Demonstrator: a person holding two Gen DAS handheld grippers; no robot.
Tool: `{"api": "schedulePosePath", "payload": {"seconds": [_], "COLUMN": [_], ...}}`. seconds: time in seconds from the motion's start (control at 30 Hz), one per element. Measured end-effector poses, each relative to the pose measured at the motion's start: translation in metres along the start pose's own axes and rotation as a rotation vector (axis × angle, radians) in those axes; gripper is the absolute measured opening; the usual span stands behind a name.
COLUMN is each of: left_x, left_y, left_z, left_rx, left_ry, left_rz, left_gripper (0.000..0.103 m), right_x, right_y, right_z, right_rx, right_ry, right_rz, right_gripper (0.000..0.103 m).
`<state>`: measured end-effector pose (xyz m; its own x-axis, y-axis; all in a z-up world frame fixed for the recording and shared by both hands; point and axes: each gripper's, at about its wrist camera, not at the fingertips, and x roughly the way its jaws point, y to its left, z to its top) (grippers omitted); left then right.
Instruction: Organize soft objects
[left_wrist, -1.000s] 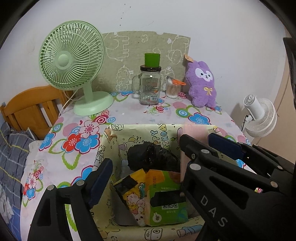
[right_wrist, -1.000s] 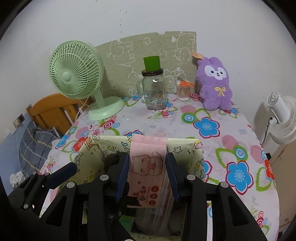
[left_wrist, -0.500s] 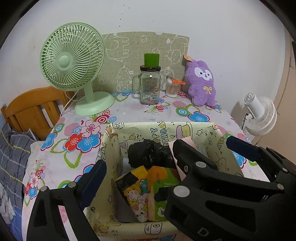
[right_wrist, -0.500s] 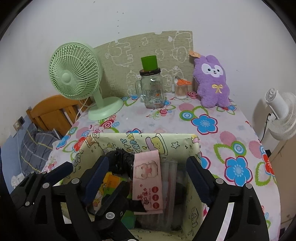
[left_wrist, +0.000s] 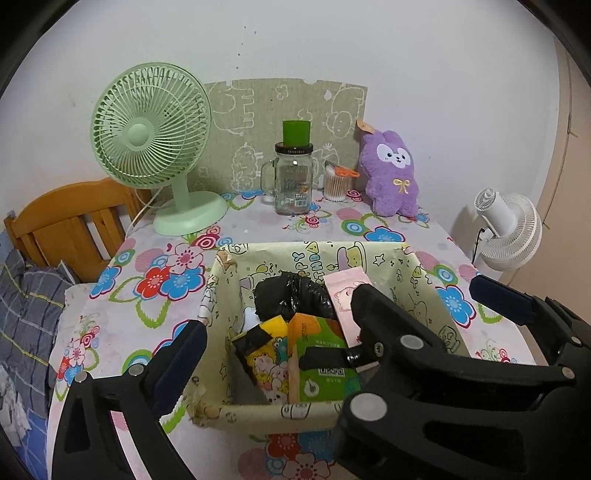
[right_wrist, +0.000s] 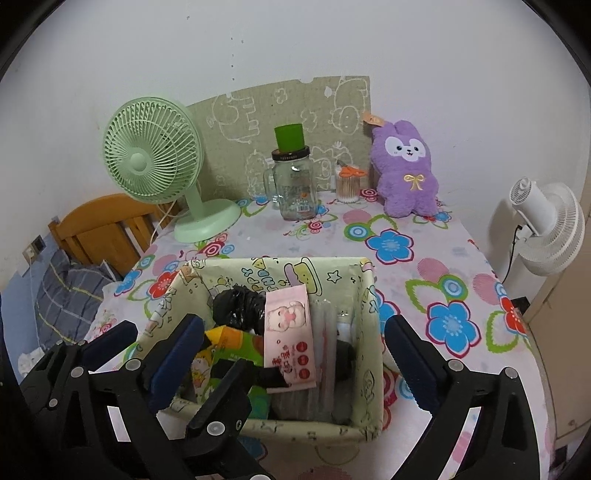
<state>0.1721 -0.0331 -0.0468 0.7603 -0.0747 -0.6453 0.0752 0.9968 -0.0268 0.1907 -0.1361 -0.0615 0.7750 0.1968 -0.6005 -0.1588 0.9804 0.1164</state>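
A yellow printed fabric basket (left_wrist: 424, 275) (right_wrist: 364, 314) stands on the flowered table. In it lie a pink tissue pack (right_wrist: 290, 328) (left_wrist: 343, 288), a black plastic bundle (left_wrist: 291, 299) (right_wrist: 238, 308), a green pack (left_wrist: 321, 365) and a yellow cartoon pack (left_wrist: 267, 360). My right gripper (right_wrist: 295, 354) is open and empty, its fingers either side of the basket above the pink pack. My left gripper (left_wrist: 273, 350) is open and empty over the basket's near left. A purple plush bunny (left_wrist: 393, 175) (right_wrist: 404, 170) stands at the back right.
A green desk fan (left_wrist: 151, 144) stands at back left, a glass mug jar (left_wrist: 293, 182) with a green cup on top and a jar of cotton swabs (left_wrist: 336, 182) at back middle. A wooden chair (left_wrist: 70, 225) is left of the table, a white fan (left_wrist: 511, 229) right.
My right gripper opened and let go of the pink tissue pack, which now lies in the basket. Both grippers drew back and up from the basket.
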Motion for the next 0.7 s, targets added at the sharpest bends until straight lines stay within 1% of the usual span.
{"api": "schedulePosePath", "payload": {"seconds": [0.07,0.7], "left_x": [-0.005,-0.066], "left_y": [0.001,0.013], "left_z": [-0.001,-0.017], "left_rx": [-0.003,-0.026], "left_ry": [-0.006,-0.086], "left_rz": [0.006,0.037], "left_gripper": [0.103,0.103], "right_x": [-0.007,-0.076], "right_y": [0.000,-0.009], "right_z": [-0.002,-0.018], "right_rx": [0.001,0.015], "right_ry": [-0.008,-0.101], "right_rz": [-0.001,-0.046], "right_gripper": [0.100,0.100]}}
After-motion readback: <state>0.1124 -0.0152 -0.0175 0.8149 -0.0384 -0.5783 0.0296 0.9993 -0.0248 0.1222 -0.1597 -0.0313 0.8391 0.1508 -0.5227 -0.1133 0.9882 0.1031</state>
